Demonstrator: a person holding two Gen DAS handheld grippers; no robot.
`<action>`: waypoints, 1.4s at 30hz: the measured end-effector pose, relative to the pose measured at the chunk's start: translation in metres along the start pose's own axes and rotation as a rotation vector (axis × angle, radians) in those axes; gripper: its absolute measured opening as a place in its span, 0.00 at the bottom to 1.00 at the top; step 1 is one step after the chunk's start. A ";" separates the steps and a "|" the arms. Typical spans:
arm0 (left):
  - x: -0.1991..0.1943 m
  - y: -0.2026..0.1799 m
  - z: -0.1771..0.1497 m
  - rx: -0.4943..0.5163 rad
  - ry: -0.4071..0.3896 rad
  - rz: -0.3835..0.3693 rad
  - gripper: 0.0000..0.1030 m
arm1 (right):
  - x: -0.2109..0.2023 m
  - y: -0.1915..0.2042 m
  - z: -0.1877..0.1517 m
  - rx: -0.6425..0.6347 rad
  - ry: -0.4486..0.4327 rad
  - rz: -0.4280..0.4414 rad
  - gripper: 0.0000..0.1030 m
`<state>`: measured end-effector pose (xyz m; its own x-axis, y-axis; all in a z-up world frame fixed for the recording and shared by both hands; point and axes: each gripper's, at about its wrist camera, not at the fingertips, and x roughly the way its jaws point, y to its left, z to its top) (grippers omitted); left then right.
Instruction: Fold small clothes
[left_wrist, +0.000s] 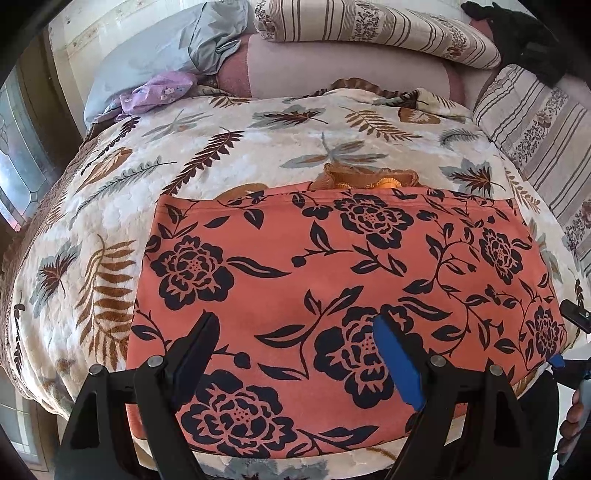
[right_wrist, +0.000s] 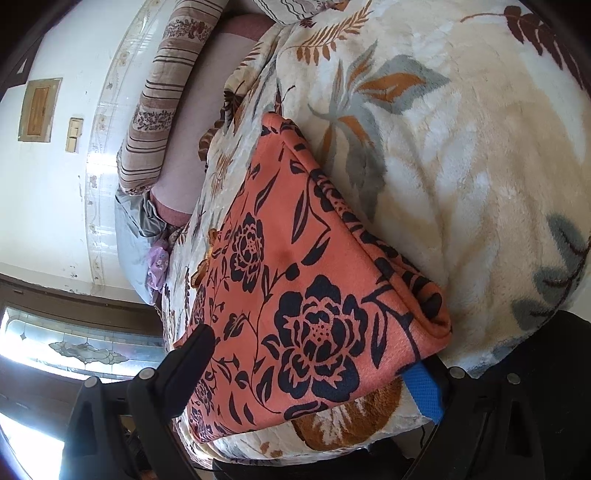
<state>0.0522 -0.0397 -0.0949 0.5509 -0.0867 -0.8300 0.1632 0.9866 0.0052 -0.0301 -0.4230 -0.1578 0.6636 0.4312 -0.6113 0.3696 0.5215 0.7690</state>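
An orange garment with a dark flower print (left_wrist: 332, 266) lies flat on the leaf-patterned blanket (left_wrist: 221, 155). My left gripper (left_wrist: 295, 325) hangs over the garment's near half, jaws wide open, with nothing pinched between its fingers. In the right wrist view the same garment (right_wrist: 306, 295) shows a folded, doubled edge along its right side. My right gripper (right_wrist: 312, 365) is open at the garment's near corner. That corner drapes over its blue-padded finger (right_wrist: 424, 391), and the black finger (right_wrist: 199, 343) rests against the cloth's left edge. The right gripper's tips (left_wrist: 572, 317) show at the garment's right edge.
An orange knit piece (left_wrist: 364, 179) peeks out behind the garment. A purple cloth (left_wrist: 159, 92) and a grey pillow (left_wrist: 166, 48) lie at the back left. Striped rolled quilts (left_wrist: 369, 26) line the back and right. The bed's edge runs close below the grippers.
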 end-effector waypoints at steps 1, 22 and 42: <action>0.001 0.000 0.001 -0.007 -0.003 -0.011 0.83 | -0.002 0.002 -0.001 -0.006 -0.006 -0.002 0.93; 0.052 -0.021 -0.022 0.124 -0.027 -0.032 1.00 | 0.010 0.040 0.011 -0.239 -0.043 -0.272 0.14; -0.014 0.201 -0.037 -0.594 -0.161 -0.543 0.98 | 0.160 0.235 -0.186 -0.890 0.231 -0.181 0.13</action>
<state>0.0473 0.1647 -0.1031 0.6377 -0.5479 -0.5414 0.0054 0.7060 -0.7082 0.0421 -0.0947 -0.1093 0.4637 0.3745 -0.8030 -0.2429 0.9253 0.2913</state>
